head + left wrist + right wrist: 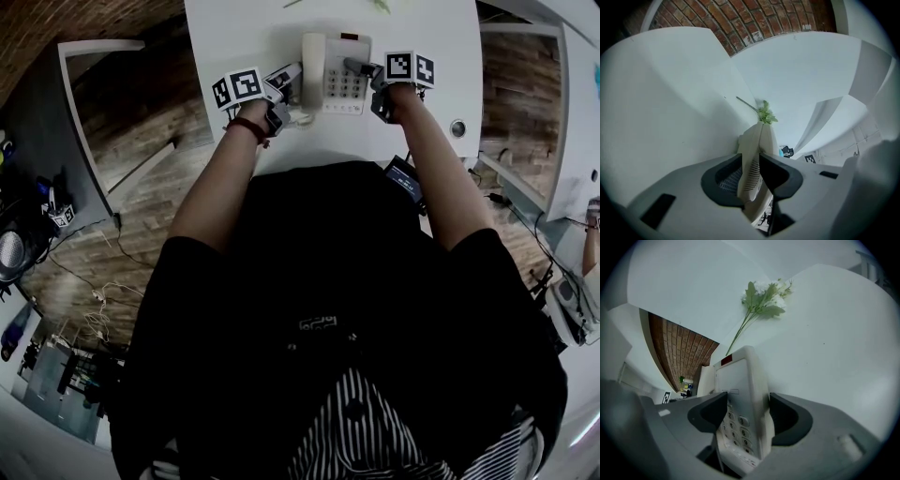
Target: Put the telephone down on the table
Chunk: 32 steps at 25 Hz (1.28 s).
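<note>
Telephone [343, 86] at white table [234, 37], possibly resting on it, contact unclear. Left gripper [751, 161] pinches the handset [758, 140]. Right gripper [747, 413], jaws wide, clamps the telephone's keypad side.

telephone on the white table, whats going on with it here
A person works an off-white push-button telephone on the white table with two handheld grippers. The left gripper is closed on the off-white handset; the right gripper straddles the keypad side, grip unclear. The phone appears to rest on the table.
</note>
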Each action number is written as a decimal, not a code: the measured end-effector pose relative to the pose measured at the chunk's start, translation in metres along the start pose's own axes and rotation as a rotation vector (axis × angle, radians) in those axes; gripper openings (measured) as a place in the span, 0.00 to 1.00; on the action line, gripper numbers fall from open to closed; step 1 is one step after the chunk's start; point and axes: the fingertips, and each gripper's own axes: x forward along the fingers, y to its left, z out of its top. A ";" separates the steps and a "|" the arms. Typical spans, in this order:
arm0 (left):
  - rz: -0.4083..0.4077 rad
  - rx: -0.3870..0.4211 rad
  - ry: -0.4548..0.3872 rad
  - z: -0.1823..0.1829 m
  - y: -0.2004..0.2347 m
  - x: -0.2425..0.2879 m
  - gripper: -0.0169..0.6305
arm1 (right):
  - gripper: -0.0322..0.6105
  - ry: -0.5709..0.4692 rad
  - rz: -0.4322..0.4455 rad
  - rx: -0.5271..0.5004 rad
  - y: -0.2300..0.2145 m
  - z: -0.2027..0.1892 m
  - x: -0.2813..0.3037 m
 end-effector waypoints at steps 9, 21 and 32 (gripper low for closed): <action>0.012 0.085 -0.025 0.011 -0.009 -0.020 0.06 | 0.30 -0.012 -0.040 -0.078 0.006 0.010 -0.026; -0.075 0.393 -0.127 0.027 -0.110 -0.072 0.04 | 0.05 -0.078 0.061 -0.281 0.086 0.005 -0.083; 0.005 0.992 -0.123 -0.009 -0.213 -0.083 0.04 | 0.05 -0.260 0.137 -0.595 0.191 -0.009 -0.135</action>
